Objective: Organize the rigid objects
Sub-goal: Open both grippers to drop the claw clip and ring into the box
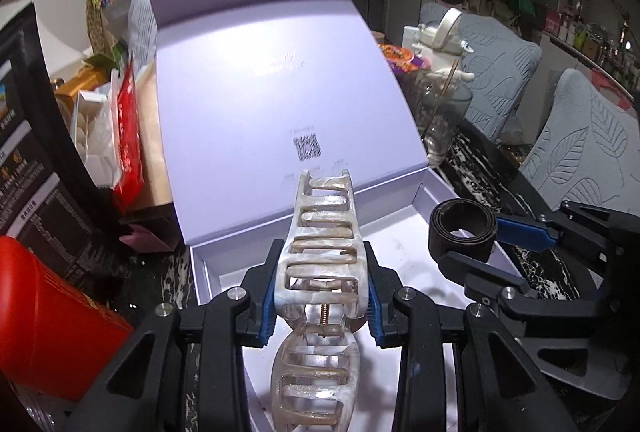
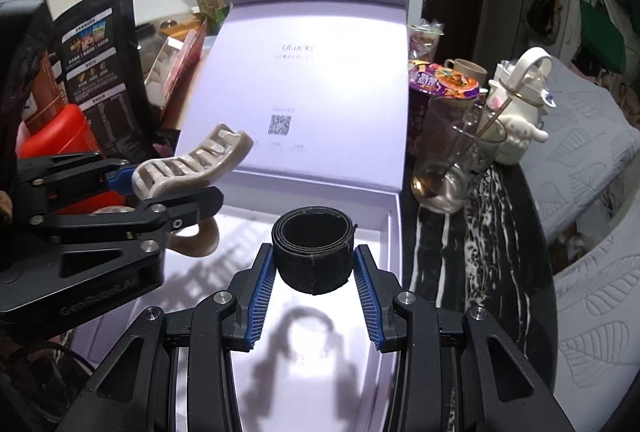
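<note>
Left tool (image 1: pixel 322 306) pinching a pearly, toothed clip (image 1: pixel 320 252); right tool (image 2: pixel 314 284) gripping a matte black coiled band (image 2: pixel 314 256), both over a smooth lilac box (image 2: pixel 394 232).

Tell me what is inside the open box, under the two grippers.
The white box floor shows only shadows of the held hair claw and black roll. The grippers cover its near part.

Right gripper (image 2: pixel 313 274) clamps black strap roll (image 2: pixel 313 250) above open white box (image 2: pixel 394 228). Left of the roll, left gripper (image 2: pixel 160 184) holds hair claw (image 2: pixel 192 164). Drinking glass (image 2: pixel 452 168) right of box.
</note>
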